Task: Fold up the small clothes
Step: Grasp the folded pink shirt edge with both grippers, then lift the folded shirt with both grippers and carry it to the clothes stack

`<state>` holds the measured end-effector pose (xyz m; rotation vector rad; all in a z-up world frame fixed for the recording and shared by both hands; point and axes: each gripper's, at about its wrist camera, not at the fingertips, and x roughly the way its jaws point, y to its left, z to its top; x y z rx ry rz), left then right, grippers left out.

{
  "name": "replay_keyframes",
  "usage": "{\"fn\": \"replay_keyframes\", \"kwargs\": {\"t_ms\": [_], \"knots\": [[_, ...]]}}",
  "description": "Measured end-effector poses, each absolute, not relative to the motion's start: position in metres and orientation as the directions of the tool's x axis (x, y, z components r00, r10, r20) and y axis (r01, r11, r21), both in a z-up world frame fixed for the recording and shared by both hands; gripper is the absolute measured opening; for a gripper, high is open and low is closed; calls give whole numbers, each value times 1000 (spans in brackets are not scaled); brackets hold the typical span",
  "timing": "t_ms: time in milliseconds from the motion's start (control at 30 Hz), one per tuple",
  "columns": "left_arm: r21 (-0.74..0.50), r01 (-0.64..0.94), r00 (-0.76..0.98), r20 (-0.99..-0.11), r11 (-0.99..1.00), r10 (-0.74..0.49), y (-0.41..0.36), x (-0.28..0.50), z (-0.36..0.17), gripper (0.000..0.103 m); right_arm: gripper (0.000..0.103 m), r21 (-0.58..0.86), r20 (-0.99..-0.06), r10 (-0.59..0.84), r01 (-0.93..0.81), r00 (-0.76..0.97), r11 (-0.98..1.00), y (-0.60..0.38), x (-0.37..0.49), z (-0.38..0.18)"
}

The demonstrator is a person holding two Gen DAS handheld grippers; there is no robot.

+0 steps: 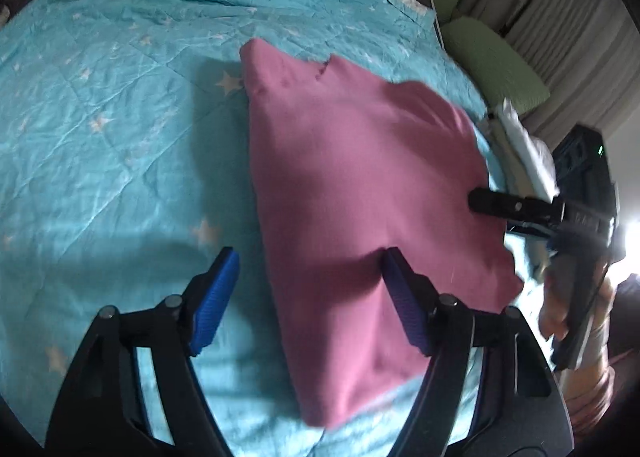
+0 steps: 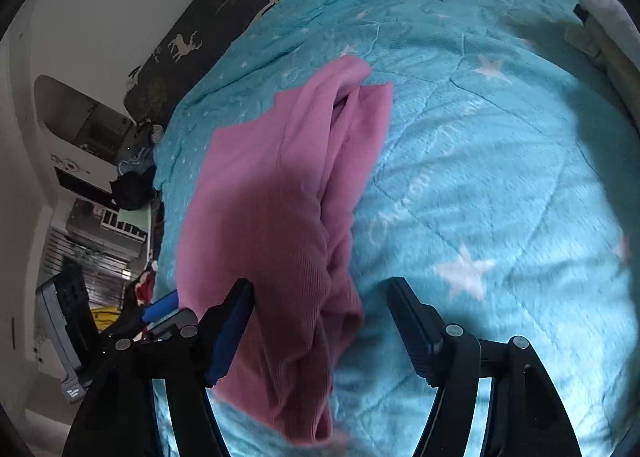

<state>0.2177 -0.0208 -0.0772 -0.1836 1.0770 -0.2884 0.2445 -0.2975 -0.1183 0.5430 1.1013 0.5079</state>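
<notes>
A pink garment [image 1: 352,185] lies folded over on a turquoise star-print blanket [image 1: 120,117]. My left gripper [image 1: 310,269] is open just above the garment's near edge, its right finger over the cloth and its left finger over the blanket. My right gripper [image 1: 486,203] shows at the garment's right edge. In the right wrist view the garment [image 2: 272,197] runs from the middle down between the jaws of my right gripper [image 2: 322,297], which stand wide open with the cloth's layered edge lying between them, not pinched.
Green pillows [image 1: 496,65] and a stack of folded white cloth [image 1: 524,149] lie at the bed's right side. A dark deer-print cover [image 2: 180,45] borders the blanket. Furniture and clutter [image 2: 92,217] stand beyond the bed's left side.
</notes>
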Motion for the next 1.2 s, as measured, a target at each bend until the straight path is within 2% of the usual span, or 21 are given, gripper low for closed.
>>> {"fn": "replay_keyframes", "kwargs": {"t_ms": [200, 233, 267, 300, 333, 367, 467, 600, 767, 900, 1033, 1200], "knots": [[-414, 96, 366, -831, 905, -419, -17, 279, -91, 75, 83, 709, -630, 698, -116, 340, 696, -283, 301, -123], [-432, 93, 352, -829, 897, -436, -17, 284, -95, 69, 84, 713, -626, 706, -123, 332, 690, -278, 309, -124], [-455, 93, 329, -825, 885, -459, -18, 289, -101, 57, 84, 719, -619, 712, -127, 332, 684, -274, 315, -125], [-451, 92, 323, -830, 888, -454, -18, 291, -104, 53, 83, 725, -613, 718, -126, 329, 677, -271, 320, -127], [-442, 99, 331, -830, 891, -449, -19, 290, -105, 43, 64, 728, -610, 723, -130, 324, 673, -267, 324, -128], [-439, 110, 339, -827, 892, -449, -19, 288, -103, 36, 17, 724, -612, 725, -146, 315, 674, -262, 327, -128], [-401, 161, 402, -808, 902, -431, -27, 268, -79, 29, 16, 701, -635, 712, -162, 300, 694, -253, 325, -127], [-334, 242, 483, -772, 911, -412, -51, 235, -28, 29, 16, 709, -574, 723, -208, 385, 674, -261, 291, -89], [-305, 412, 539, -679, 859, -499, -108, 184, 49, 30, 17, 631, -517, 671, -293, 532, 718, -301, 226, -13], [-276, 553, 514, -629, 786, -583, -186, 156, 94, 30, 18, 568, -478, 586, -278, 654, 774, -364, 170, 52], [-262, 638, 470, -613, 724, -635, -263, 150, 106, 30, 19, 470, -519, 430, -174, 738, 866, -425, 128, 95], [-339, 679, 356, -624, 651, -696, -346, 173, 86, 30, 20, 357, -611, 221, 15, 760, 934, -493, 118, 110]]}}
